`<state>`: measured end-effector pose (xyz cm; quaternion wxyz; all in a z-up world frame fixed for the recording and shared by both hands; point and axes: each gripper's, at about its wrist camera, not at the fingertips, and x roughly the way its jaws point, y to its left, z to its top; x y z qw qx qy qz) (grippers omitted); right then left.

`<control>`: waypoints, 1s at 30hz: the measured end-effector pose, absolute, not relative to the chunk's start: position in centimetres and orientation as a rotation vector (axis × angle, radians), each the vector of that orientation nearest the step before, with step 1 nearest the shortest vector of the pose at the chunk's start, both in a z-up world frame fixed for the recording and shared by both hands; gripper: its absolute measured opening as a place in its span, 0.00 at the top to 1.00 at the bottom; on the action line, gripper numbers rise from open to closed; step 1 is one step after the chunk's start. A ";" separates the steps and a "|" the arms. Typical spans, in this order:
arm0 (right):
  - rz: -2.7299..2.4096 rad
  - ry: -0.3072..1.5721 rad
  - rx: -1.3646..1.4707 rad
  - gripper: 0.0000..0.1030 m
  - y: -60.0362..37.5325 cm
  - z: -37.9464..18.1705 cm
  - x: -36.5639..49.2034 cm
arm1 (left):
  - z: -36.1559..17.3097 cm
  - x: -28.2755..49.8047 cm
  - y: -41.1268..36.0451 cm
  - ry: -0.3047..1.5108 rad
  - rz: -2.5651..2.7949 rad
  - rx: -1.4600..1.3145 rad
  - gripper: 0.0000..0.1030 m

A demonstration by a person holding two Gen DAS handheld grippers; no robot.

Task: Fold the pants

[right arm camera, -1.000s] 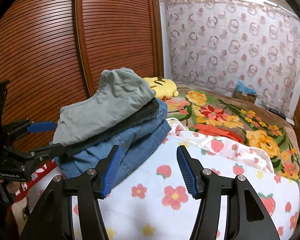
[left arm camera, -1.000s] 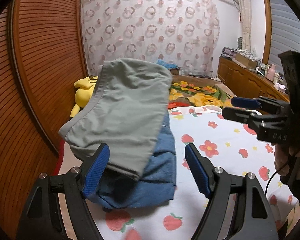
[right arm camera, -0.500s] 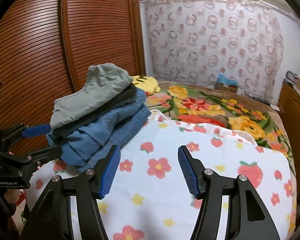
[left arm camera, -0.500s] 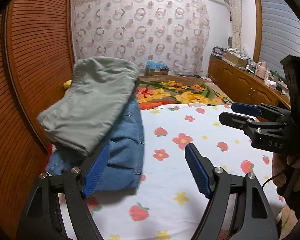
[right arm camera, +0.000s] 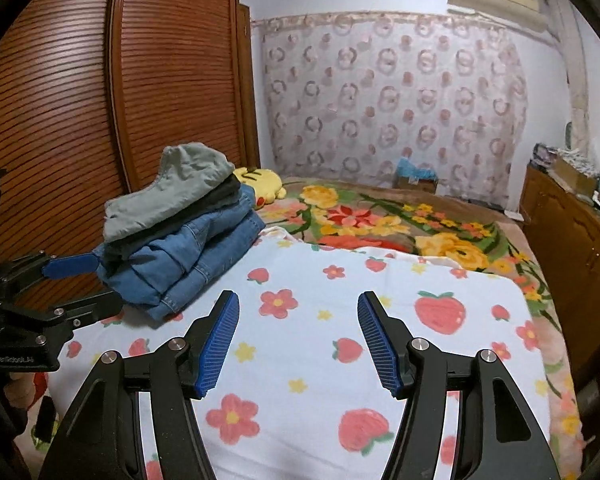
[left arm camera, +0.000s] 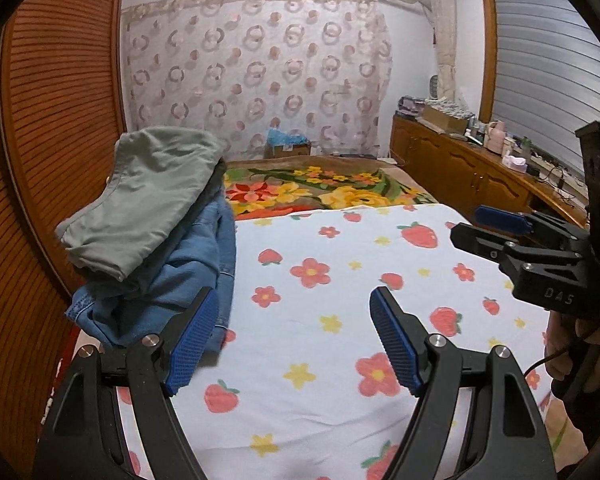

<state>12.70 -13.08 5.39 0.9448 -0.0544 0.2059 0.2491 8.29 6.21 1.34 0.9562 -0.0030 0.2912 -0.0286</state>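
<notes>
On the strawberry sheet [right arm camera: 324, 344], folded pants [right arm camera: 180, 232] are stacked at the left edge, probably finished; left gripper [left arm camera: 292, 338] and right gripper [right arm camera: 298, 340] are held empty with jaws apart, so another garment must be fetched.

From my right gripper [right arm camera: 298, 338] I see its blue fingers [right arm camera: 216, 344] spread wide over the strawberry sheet [right arm camera: 324, 364]. Folded pants [right arm camera: 180, 228] sit stacked at the bed's left edge, my left gripper [right arm camera: 76, 284] just beside them, also spread.
</notes>
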 end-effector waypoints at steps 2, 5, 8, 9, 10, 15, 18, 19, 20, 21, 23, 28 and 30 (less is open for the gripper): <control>0.497 0.400 -0.106 0.38 -13.6 5.5 11.3 | 1.9 7.4 5.7 0.579 -0.065 -0.005 0.24; 0.475 0.381 -0.097 0.38 -14.4 5.8 9.4 | 2.6 5.9 5.1 0.564 -0.075 0.000 0.24; 0.462 0.372 -0.078 0.38 -15.2 5.8 7.6 | 3.1 4.6 4.3 0.557 -0.069 0.009 0.24; 0.458 0.371 -0.073 0.38 -15.5 5.7 7.0 | 3.2 4.3 4.1 0.557 -0.069 0.009 0.24; 0.454 0.369 -0.068 0.38 -15.9 5.5 6.4 | 3.4 3.9 3.9 0.554 -0.073 0.007 0.24; 0.428 0.359 -0.042 0.33 -16.9 5.3 3.6 | 3.9 2.5 3.3 0.537 -0.063 0.009 0.24; 0.419 0.352 -0.039 0.32 -17.0 5.1 2.4 | 4.1 2.0 3.1 0.529 -0.067 0.005 0.24; 0.413 0.350 -0.041 0.32 -16.9 5.1 2.0 | 4.2 1.7 3.1 0.525 -0.067 0.004 0.24; 0.409 0.348 -0.041 0.32 -16.7 5.0 2.0 | 4.3 1.5 3.1 0.520 -0.068 0.001 0.24; 0.404 0.343 -0.041 0.32 -16.7 5.1 1.7 | 4.4 1.4 3.2 0.515 -0.067 -0.001 0.24; 0.397 0.333 -0.040 0.32 -16.8 5.0 1.3 | 4.5 1.0 3.2 0.501 -0.067 -0.008 0.24; 0.375 0.319 -0.034 0.32 -17.2 4.9 0.2 | 4.5 0.1 2.9 0.481 -0.063 -0.011 0.24; 0.368 0.315 -0.035 0.32 -17.2 4.8 -0.2 | 4.5 -0.1 2.8 0.475 -0.056 -0.010 0.24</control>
